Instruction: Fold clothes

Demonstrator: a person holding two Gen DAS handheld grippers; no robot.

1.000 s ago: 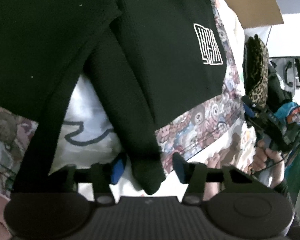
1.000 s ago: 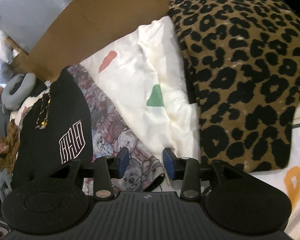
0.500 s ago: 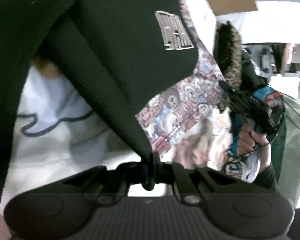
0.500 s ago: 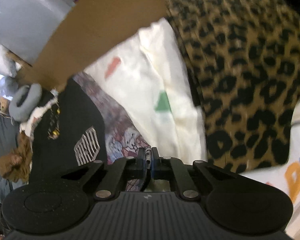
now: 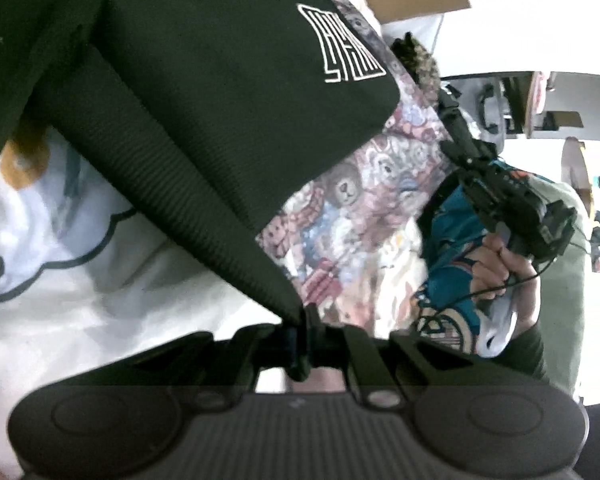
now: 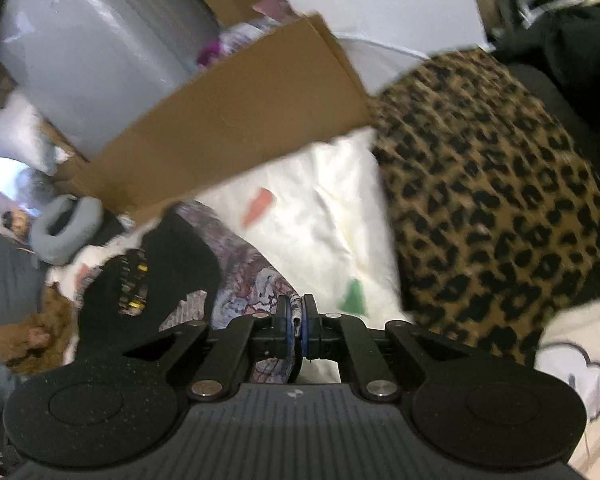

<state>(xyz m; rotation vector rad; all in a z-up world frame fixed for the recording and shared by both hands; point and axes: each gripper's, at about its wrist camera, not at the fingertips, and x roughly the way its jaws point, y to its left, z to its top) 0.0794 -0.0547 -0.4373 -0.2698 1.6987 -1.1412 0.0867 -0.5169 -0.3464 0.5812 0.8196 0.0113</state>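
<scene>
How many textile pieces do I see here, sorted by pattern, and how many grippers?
Black garment with white logo: 1
Teddy-bear print fabric: 1
Leopard print fabric: 1
White sheet with coloured shapes: 1
Grippers, left gripper and right gripper: 2
Total: 6

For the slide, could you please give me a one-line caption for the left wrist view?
Left tool shut on the black garment's sleeve tip, teddy-bear print fabric beneath.

Both claws clamped tight: left claw [image 5: 305,338] and right claw [image 6: 296,326], angled downward.
</scene>
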